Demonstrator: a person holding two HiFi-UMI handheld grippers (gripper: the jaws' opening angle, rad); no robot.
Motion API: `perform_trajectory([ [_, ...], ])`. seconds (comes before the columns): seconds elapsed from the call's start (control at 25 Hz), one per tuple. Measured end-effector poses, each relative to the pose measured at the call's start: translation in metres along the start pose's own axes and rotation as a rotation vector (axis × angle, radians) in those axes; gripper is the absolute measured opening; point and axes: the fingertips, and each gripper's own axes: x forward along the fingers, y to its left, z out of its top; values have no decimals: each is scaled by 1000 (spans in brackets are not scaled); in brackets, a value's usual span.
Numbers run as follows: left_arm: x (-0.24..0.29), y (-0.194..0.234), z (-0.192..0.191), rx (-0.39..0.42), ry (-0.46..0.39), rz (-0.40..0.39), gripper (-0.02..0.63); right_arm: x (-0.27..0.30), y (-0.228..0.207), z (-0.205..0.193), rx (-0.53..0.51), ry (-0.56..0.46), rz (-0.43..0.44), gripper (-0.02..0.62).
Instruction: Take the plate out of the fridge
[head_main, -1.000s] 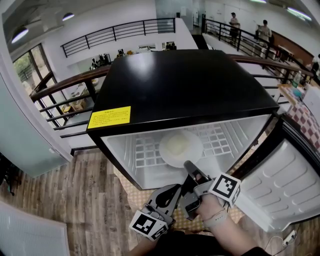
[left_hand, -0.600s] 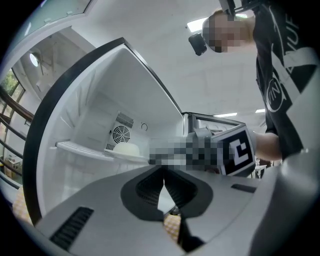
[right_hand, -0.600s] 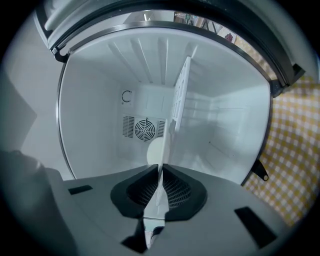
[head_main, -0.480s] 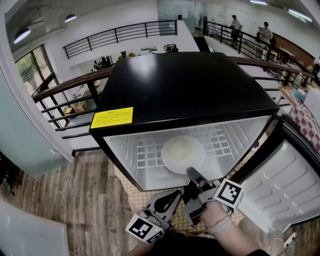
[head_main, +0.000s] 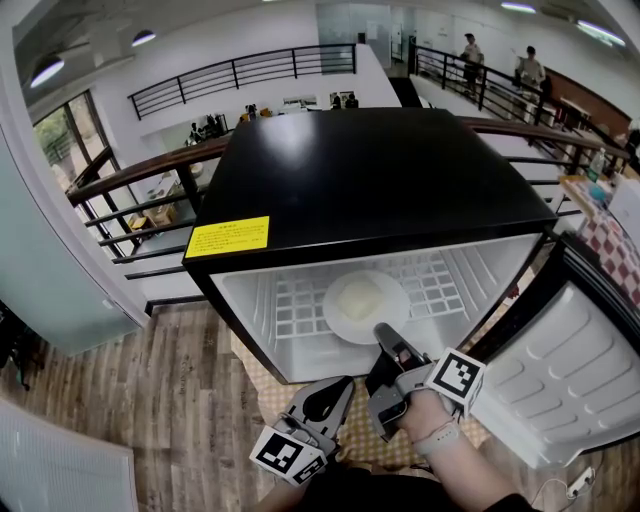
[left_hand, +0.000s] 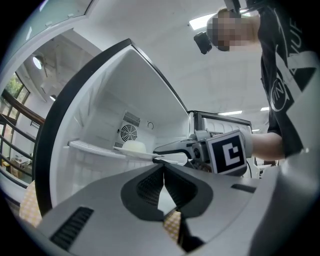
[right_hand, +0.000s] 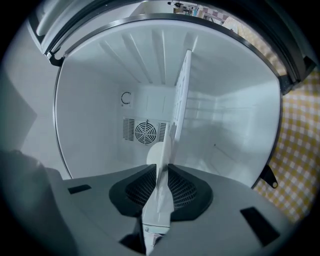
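Your right gripper (head_main: 384, 338) reaches level into the open fridge (head_main: 380, 180) from the lower middle of the head view. It is rolled onto its side, so the shelf (right_hand: 182, 85) runs up the frame in the right gripper view. Your right hand (head_main: 425, 410) sits behind its marker cube (head_main: 457, 378), with the wrist coming in from the bottom edge. The jaws are clamped on the near rim of the plate (head_main: 366, 305), which shows edge-on between the ribbed pads (right_hand: 142, 192). They have just eased a touch wider, yet the rim is between them and the pads press on it. The plate (right_hand: 159, 200) lies flat on the white wire shelf (head_main: 290, 300) at the centre of the head view, inside the fridge and not yet out. Your left gripper (head_main: 338, 388) hangs outside the fridge, just left of and below the right one, tipped slightly upward toward the opening. Its jaws meet at the tips with nothing between them. In the left gripper view the right gripper (left_hand: 172, 147) comes in from centre right onto the plate (left_hand: 135, 148). The fridge door (head_main: 575, 370) stands open at lower right of the head view, and a checked cloth (right_hand: 300, 150) lies under the fridge.
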Motion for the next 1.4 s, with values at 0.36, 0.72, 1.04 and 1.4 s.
perform_trajectory([
  [0.36,1,2,-3,-8,14,5,9,-9,1,-3,58,-19,-1,55],
  [0.72,-1,7,-7,-17,26,18,9,-11,3,-5,36,39,41,130],
  [1.04,-3,7,-8,-23,29,28,9,6,3,-5,74,46,55,130],
  [1.4,-8,10,-10,-37,24,48,9,-4,-1,-8,99,-35,17,58],
])
